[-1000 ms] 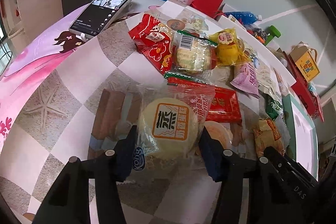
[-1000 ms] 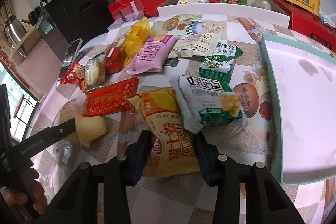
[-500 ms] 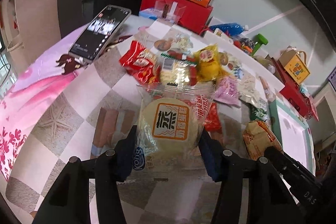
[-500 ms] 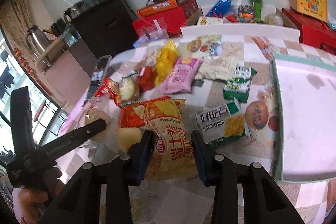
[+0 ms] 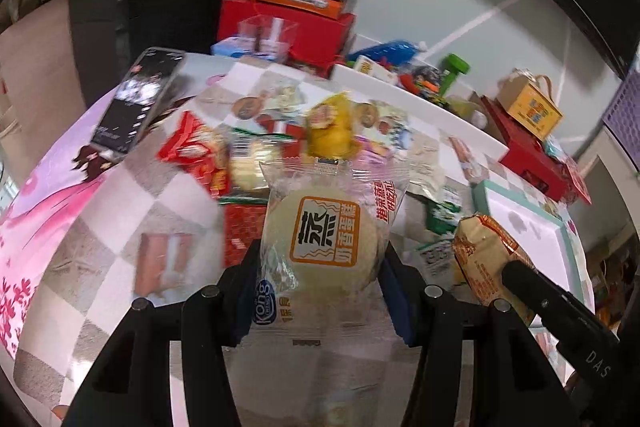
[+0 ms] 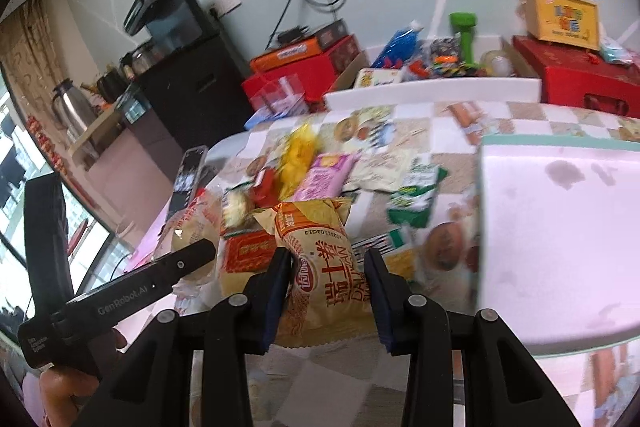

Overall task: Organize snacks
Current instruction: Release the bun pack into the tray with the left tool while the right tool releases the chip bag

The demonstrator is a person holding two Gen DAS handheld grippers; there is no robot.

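While the left gripper clamps the round cake pack and the right gripper clamps the yellow snack bag, both clear above the table, each grasp should stay firm and level toward the white tray.

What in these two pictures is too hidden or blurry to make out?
- Left wrist view: the snacks behind the steamed cake packet are smeared by motion; their labels cannot be read.
- Left wrist view: the phone screen is blurred.
- Right wrist view: the lower end of the yellow bread packet is covered by the right gripper.
- Right wrist view: the white tray runs off the right edge.
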